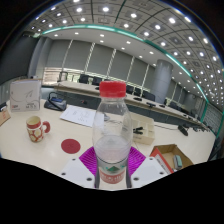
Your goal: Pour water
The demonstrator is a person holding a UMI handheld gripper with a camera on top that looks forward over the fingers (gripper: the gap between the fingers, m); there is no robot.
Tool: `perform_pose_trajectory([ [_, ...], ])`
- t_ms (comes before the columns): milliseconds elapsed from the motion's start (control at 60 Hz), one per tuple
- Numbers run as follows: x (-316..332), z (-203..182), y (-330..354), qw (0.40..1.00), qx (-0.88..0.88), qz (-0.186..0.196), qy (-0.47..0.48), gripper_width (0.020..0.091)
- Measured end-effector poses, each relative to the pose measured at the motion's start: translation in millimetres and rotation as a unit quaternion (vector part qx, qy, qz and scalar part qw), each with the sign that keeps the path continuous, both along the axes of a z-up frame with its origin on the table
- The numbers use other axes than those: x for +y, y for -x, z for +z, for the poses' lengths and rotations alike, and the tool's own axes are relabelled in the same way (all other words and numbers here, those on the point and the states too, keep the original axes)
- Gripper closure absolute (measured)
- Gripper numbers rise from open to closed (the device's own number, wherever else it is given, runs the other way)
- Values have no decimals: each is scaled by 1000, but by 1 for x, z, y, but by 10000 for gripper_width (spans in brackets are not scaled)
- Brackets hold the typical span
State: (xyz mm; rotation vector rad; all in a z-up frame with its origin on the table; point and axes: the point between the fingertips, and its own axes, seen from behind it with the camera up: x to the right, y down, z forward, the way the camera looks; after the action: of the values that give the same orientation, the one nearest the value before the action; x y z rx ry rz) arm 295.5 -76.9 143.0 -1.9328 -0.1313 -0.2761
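The clear plastic water bottle w/ red cap (112,135) stands upright between the two fingers of the claw (112,168), very near the camera, and the pink pads (90,160) lie close at both its sides; it looks held, but if both pads really press on it I cannot tell, as the bottle body hides the contact. The cap is on, so the pour is not yet begun, in my judgement. Far left on the white bench (40,150) is a white ceramic mug w/ red handle and pattern (36,127), prob. the vessel to receive water. Between mug and bottle lies a round dark-red coaster (70,146). Left to do: open cap, carry bottle toward mug, tilt. Approx. early stage only.
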Motion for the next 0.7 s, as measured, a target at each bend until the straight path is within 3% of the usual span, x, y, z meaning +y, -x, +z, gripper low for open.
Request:
perform_pose_trajectory([
  [200, 43, 54, 42, 986, -166, 11, -13, 749],
  [367, 81, 80, 97, 940, -338, 29, -21, 748],
  [700, 134, 42, 177, 767, -633, 104, 6, 747],
])
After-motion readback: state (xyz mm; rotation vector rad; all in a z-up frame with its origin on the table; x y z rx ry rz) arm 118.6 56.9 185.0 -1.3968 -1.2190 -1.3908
